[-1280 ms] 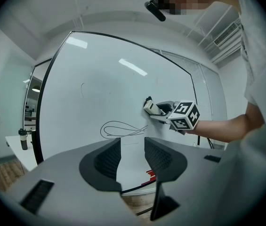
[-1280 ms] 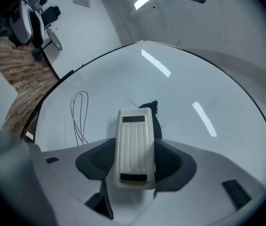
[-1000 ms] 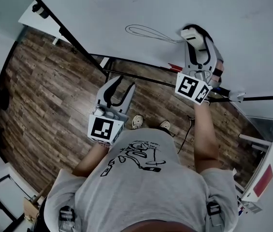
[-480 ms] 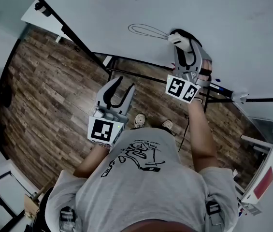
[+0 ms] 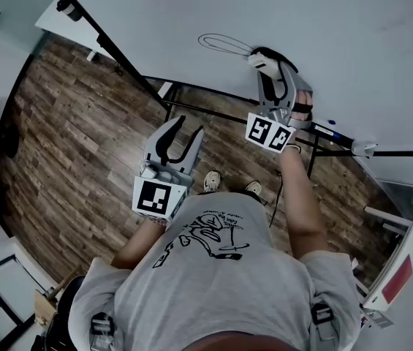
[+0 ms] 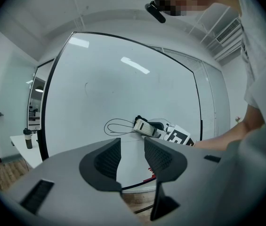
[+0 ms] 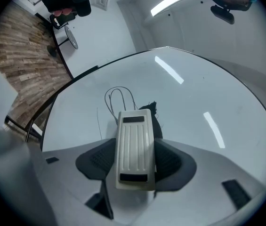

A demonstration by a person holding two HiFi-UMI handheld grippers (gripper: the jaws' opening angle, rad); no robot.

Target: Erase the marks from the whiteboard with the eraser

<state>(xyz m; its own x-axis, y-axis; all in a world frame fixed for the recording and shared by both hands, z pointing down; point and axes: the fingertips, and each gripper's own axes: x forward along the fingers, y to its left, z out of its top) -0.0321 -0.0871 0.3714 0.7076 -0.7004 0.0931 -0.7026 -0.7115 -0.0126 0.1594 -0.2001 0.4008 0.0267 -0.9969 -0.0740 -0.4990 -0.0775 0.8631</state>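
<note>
Cream plastic on white: the eraser (image 7: 133,140), clamped lengthwise in the right tongs (image 7: 133,168), appears to rest with its dark felt side against the whiteboard (image 5: 352,42). Its front end sits at one end of the looped marks (image 5: 219,43), which look unwiped. The erasing step seems barely begun, and the next move likely calls for a flat, firm sweep across the loop. The left tongs (image 6: 132,147) stand apart and empty, held back from the board above the wood floor (image 5: 74,145). No container is in view.

Printed grey T-shirt (image 5: 264,291), grey grippers (image 5: 188,129) (image 5: 270,63)
</note>
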